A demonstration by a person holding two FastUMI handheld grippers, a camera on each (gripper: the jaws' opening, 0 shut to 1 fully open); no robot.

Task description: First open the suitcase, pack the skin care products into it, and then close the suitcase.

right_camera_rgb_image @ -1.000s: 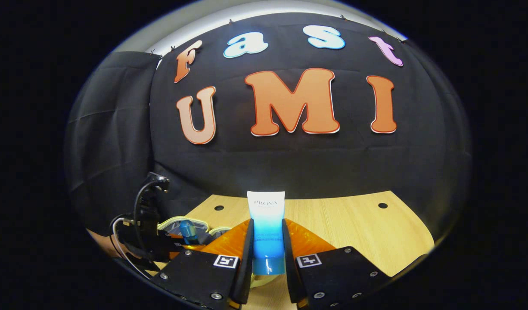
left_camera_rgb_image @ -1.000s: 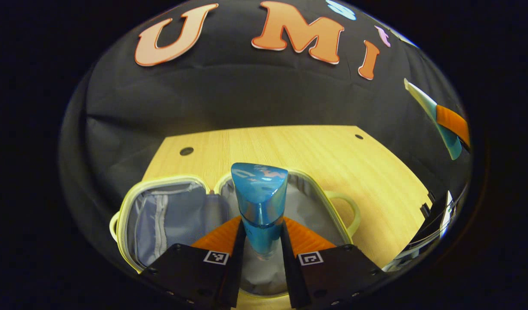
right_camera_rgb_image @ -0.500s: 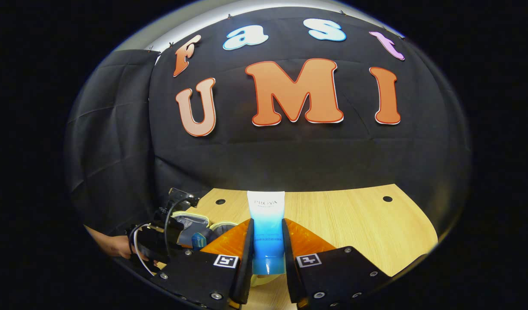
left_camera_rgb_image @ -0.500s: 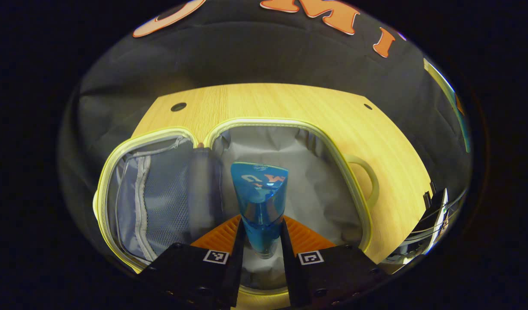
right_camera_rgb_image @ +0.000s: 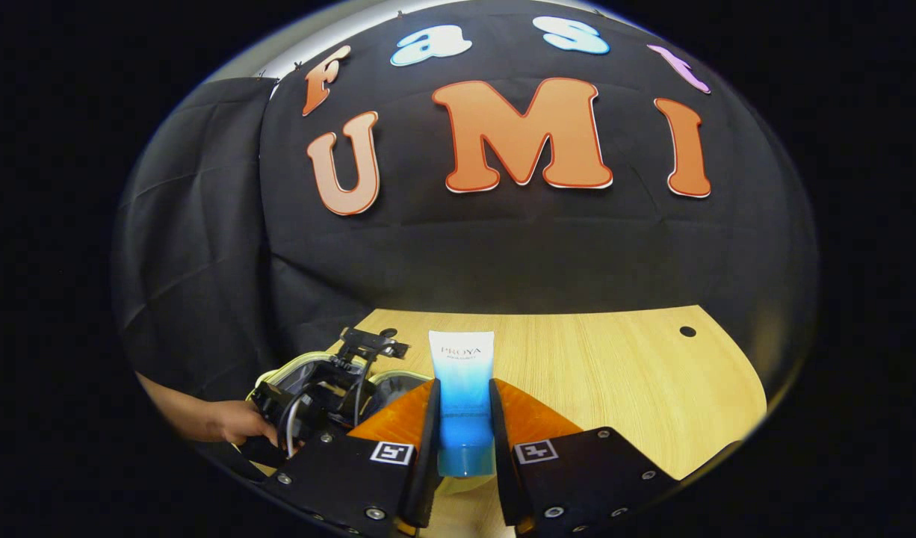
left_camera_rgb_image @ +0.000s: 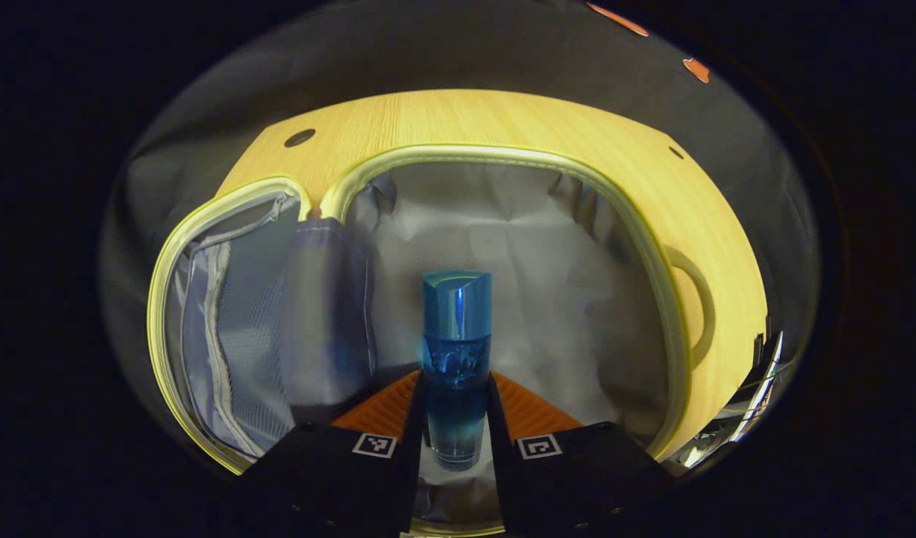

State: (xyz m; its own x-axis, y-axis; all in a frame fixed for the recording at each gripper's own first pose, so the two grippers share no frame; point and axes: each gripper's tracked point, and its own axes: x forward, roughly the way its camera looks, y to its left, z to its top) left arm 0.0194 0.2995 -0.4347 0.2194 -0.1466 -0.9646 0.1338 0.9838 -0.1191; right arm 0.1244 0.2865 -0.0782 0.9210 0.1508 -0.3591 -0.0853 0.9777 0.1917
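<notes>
A blue bottle [left_camera_rgb_image: 456, 351] is held upright between the two fingers of the left gripper [left_camera_rgb_image: 456, 437], both fingers pressed on its lower body, cap end pointing away from the tool. Directly ahead of and below that gripper the suitcase [left_camera_rgb_image: 656, 314] is laid open flat on the wooden table [left_camera_rgb_image: 503, 119]; its grey-lined half is seen behind the bottle, so the bottle is placed over that half, contact with the lining cannot be told. To the left of the fingers the other half is seen, with a mesh zip pocket [left_camera_rgb_image: 226, 329] and a grey fabric flap [left_camera_rgb_image: 327, 314] standing at the hinge. A pale yellow-green rim is run round both halves, and a loop handle [left_camera_rgb_image: 693, 299] is seen on the far right side. In the right gripper view a white-and-blue tube [right_camera_rgb_image: 462, 392] is clamped between the fingers of the right gripper [right_camera_rgb_image: 462, 448], standing upright, flat crimped end up. Table lies ahead of this tool. Low to its left the other gripper [right_camera_rgb_image: 320, 392] with cables is seen over the open suitcase [right_camera_rgb_image: 279, 373], held by a hand [right_camera_rgb_image: 234, 422].
</notes>
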